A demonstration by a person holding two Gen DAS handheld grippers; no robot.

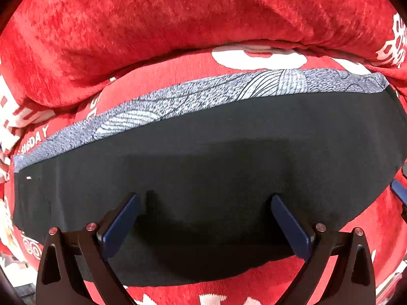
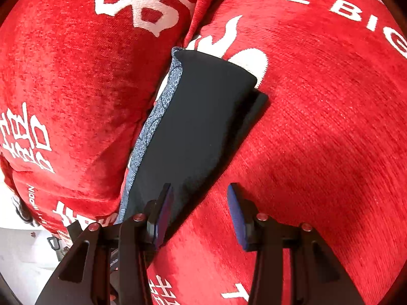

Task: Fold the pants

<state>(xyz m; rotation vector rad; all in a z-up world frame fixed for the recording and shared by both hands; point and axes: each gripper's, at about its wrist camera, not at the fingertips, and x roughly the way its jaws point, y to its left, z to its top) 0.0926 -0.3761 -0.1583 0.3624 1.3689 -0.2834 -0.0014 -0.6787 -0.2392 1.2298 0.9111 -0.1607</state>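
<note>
Already the black, smooth-fabric pants [image 1: 208, 167] lie folded into a compact oblong on the red plush cover with white lettering [image 1: 279, 287] that drapes a sofa seat, pushed close against the red cushion [image 1: 157, 25] behind them. Along the edge of the pants nearest that cushion a strip of grey patterned fabric [image 1: 178, 101] shows, probably a lining or waistband, though which one cannot be told.

The left tool [image 1: 205, 218] hovers over the near part of the pants with its blue-padded fingers spread wide apart and nothing between them. The right tool [image 2: 201, 213] sits at one end of the pants, also spread apart and empty; one finger [image 2: 162, 218] is over the end corner of the pants, the other is over bare red cover beside them. In the right wrist view a lower layer sticks out slightly past the top layer at the far end of the pants.

By my judgement the folding is nearly or fully done. If another fold is wanted, the next move calls for both tools to close on the near edge of the pants and carry it over evenly; otherwise, smoothing that offset far end would suffice.
</note>
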